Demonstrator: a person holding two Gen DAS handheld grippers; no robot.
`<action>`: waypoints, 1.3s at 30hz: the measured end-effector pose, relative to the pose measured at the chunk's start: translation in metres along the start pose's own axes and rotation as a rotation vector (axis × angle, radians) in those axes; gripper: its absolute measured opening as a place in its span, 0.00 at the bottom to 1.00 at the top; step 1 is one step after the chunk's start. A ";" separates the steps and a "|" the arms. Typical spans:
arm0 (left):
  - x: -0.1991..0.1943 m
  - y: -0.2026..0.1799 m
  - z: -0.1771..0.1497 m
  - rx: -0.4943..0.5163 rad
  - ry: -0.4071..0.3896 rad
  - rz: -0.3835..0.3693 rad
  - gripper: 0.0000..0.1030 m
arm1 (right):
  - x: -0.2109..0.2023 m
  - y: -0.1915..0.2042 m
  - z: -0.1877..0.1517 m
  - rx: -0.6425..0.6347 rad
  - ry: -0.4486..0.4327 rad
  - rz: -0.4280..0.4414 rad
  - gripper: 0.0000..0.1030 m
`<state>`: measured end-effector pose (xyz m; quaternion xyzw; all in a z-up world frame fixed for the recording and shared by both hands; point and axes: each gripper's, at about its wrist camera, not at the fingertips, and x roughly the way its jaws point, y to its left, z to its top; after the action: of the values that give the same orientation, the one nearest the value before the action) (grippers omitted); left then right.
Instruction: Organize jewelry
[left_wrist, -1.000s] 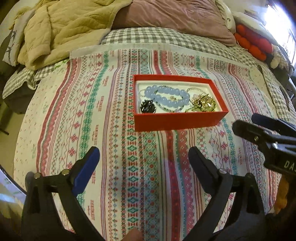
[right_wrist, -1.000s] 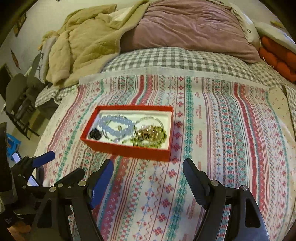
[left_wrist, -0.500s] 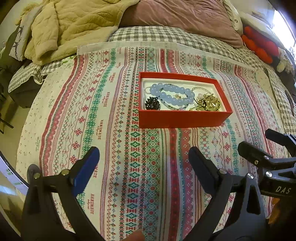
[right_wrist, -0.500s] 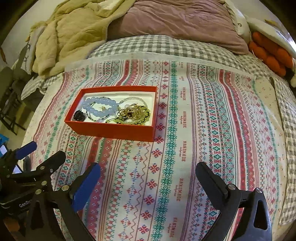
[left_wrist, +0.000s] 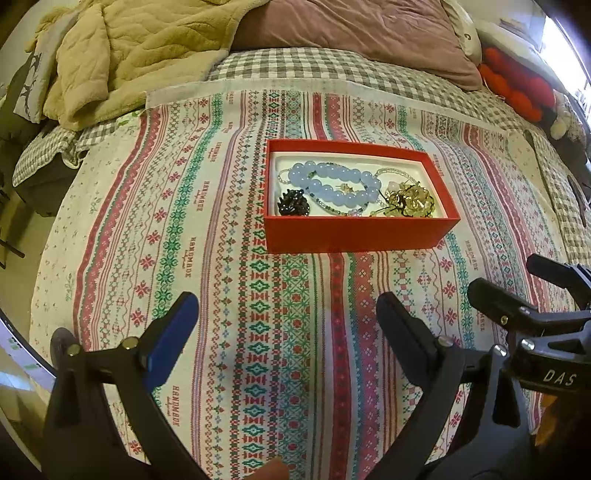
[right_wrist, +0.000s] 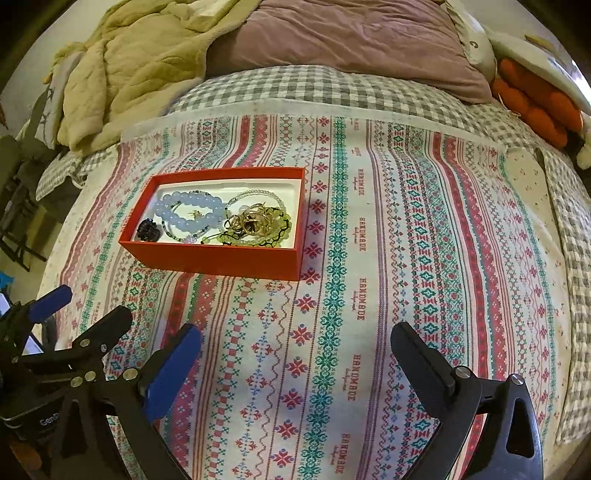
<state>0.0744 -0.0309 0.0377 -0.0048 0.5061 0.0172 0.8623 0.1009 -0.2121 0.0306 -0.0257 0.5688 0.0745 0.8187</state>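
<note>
On the bed, mid-cloth: red box (left_wrist: 360, 229) holding blue bead bracelet (left_wrist: 334, 184) | left tongs (left_wrist: 286, 321) released, empty | right tongs (right_wrist: 295, 354) released, empty

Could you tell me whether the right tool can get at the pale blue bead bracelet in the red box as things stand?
Probably yes: the right tool is open and empty, only bare patterned cloth lies before the lidless red box, and the pale blue bead bracelet lies on top.

One red box (left_wrist: 354, 232), two tongs (left_wrist: 286, 317).
</note>
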 end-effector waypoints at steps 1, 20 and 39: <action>0.000 0.000 0.000 0.001 0.000 0.001 0.94 | 0.000 0.000 0.000 0.001 0.001 0.000 1.00; -0.001 0.002 0.000 0.004 0.001 0.005 0.94 | 0.001 0.002 -0.001 0.003 0.005 -0.003 1.00; 0.000 0.006 0.000 0.002 0.003 0.010 0.94 | 0.002 0.003 0.000 0.002 0.005 -0.003 1.00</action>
<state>0.0743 -0.0250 0.0384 -0.0016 0.5073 0.0208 0.8615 0.1007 -0.2091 0.0288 -0.0260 0.5709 0.0725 0.8174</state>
